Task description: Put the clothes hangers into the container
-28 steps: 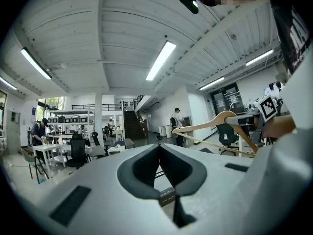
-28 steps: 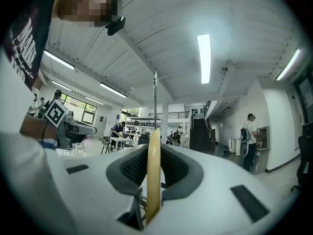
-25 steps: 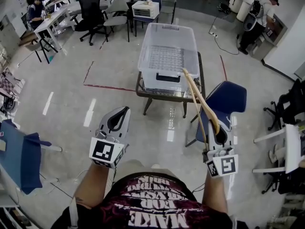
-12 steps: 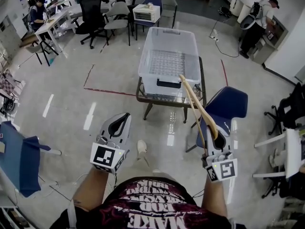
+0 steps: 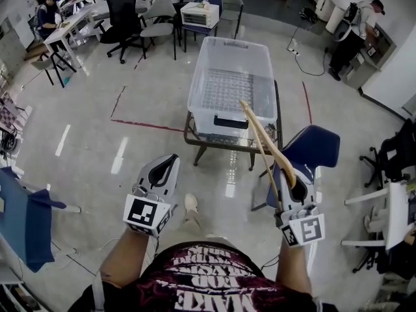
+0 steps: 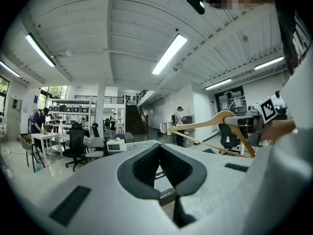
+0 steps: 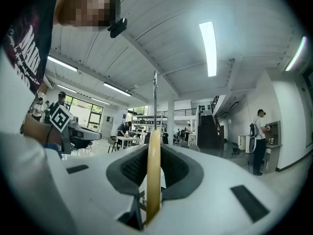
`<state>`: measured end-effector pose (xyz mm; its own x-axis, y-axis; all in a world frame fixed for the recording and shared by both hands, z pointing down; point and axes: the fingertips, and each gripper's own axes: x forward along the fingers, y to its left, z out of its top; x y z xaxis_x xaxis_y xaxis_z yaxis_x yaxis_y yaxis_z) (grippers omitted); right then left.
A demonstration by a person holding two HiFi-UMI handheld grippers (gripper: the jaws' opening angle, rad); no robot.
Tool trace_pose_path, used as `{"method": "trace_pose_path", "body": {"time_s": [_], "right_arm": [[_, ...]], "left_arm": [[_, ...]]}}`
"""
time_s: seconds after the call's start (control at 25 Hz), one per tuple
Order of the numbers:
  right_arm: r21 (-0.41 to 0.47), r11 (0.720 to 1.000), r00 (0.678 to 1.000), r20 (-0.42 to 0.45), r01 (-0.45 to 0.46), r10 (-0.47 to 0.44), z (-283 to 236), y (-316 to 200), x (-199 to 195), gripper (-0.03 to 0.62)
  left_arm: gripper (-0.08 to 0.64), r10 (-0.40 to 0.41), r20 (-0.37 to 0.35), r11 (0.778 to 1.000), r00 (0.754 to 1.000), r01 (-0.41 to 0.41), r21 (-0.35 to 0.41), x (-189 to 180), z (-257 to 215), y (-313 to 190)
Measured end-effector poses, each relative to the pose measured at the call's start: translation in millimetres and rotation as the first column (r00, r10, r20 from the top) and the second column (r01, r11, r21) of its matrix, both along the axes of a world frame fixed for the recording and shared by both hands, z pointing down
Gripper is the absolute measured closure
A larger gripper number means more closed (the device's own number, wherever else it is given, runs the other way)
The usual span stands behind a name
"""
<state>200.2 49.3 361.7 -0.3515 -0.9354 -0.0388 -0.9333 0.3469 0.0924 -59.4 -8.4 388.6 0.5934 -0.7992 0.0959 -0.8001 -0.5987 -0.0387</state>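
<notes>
A clear plastic container (image 5: 231, 77) stands empty on a small dark table (image 5: 195, 132) ahead of me. My right gripper (image 5: 294, 182) is shut on a wooden clothes hanger (image 5: 265, 140), which slants up and forward, its far end over the container's near right corner. In the right gripper view the hanger (image 7: 153, 170) stands edge-on between the pads, its metal hook (image 7: 155, 97) pointing up. My left gripper (image 5: 164, 168) is held low at the left, shut and empty. In the left gripper view its jaws (image 6: 161, 168) meet, and the hanger (image 6: 215, 124) shows at the right.
A blue chair (image 5: 313, 148) stands right of the table. Office chairs (image 5: 127, 15) and desks fill the back left, with a white box (image 5: 198, 15) on a chair behind the container. A person (image 5: 354, 25) stands at the back right. A red tape line (image 5: 140, 122) crosses the floor.
The view has moved forward towards the table, and a shoe now shows on the floor below. Both grippers keep their pose; the hanger stays in the right one.
</notes>
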Motion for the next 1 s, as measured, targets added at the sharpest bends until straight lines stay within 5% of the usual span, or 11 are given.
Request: {"method": "trace_pose_path", "body": {"time_s": [0.52,1.0], "right_arm": [[-0.018,1.0,1.0,-0.008,0.003,-0.003,-8,-104,8,0.532],[-0.02,1.0,0.999,0.031,-0.007,0.008,-17,-211,-16,0.532]], "left_arm": [[0.554,0.034,-0.021,0.999,0.999,-0.034,-0.01,23,2,-113],[0.554,0.057,0.001,0.998,0.998,-0.057,0.008,1,-9,-219]]}}
